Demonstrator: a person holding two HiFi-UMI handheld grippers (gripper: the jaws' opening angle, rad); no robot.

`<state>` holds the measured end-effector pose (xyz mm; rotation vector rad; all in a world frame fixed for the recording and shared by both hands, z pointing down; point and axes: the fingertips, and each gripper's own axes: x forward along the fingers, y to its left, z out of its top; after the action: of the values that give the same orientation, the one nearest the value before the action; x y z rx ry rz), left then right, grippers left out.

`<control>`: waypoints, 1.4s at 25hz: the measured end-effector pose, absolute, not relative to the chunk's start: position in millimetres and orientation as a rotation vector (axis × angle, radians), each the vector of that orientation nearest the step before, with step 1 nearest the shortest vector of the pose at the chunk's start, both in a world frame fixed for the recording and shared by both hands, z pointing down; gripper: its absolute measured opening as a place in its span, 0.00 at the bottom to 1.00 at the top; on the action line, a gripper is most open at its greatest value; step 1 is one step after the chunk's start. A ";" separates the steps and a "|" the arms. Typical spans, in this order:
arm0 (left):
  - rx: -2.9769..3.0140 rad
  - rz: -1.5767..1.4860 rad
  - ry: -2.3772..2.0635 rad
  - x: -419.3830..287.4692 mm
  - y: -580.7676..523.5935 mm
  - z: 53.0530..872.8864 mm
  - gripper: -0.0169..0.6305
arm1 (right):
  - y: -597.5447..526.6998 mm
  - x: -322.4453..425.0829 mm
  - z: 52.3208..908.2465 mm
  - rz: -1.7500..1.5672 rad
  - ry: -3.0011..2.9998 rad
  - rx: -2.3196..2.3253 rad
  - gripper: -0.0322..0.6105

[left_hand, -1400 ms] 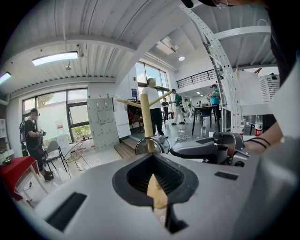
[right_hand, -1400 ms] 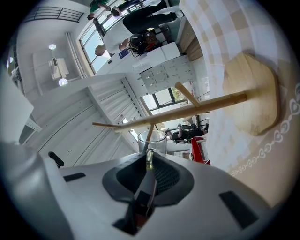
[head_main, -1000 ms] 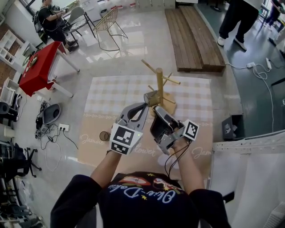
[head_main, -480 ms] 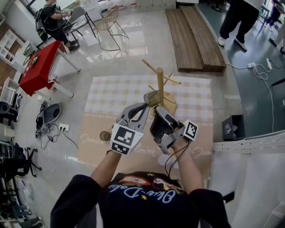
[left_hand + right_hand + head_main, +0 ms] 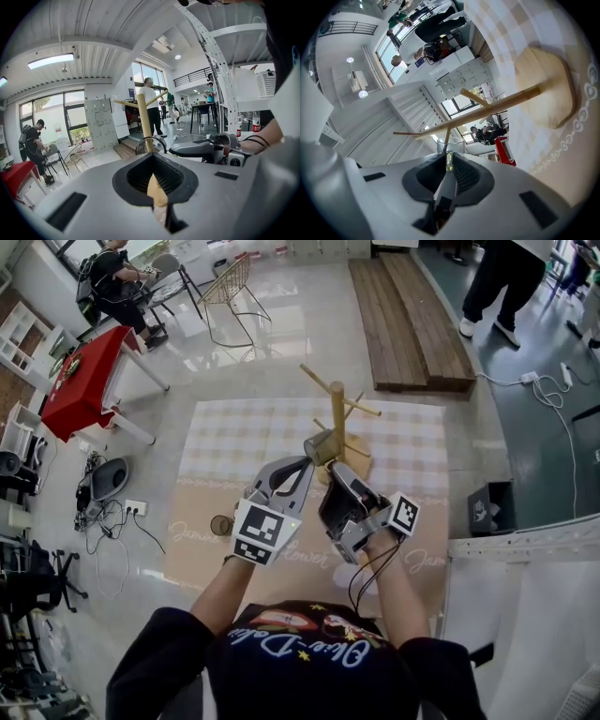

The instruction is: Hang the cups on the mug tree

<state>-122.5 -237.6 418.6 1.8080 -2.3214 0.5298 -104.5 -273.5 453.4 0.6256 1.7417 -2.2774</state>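
Looking down, we see our right gripper [image 5: 330,470] pinched onto the rim of a glass cup [image 5: 319,448] at seven o'clock of the mug tree [image 5: 337,413], a peg meeting its mouth, while our left gripper [image 5: 281,479] waits open and empty at the cup's eight o'clock.

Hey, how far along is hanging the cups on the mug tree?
Done: nothing, the mug tree looks bare. In hand: the right claw pinches a glass cup up against the tree, not yet hooked on. Still to do: hanging it, then what looks like another cup on the mat.
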 end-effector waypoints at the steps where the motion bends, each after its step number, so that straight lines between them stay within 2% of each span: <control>1: 1.807 0.530 -2.323 -122.7 -237.5 418.7 0.03 | -273.5 -104.6 454.5 -2.278 1.745 0.623 0.13; 35: 1.809 0.528 -2.335 -125.6 -234.0 415.9 0.03 | -285.1 -99.0 478.1 -2.283 1.868 0.466 0.16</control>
<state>-125.6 -234.0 415.9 1.8092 -2.3350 0.5277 -99.0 -285.1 478.1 0.4659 1.8680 -2.2826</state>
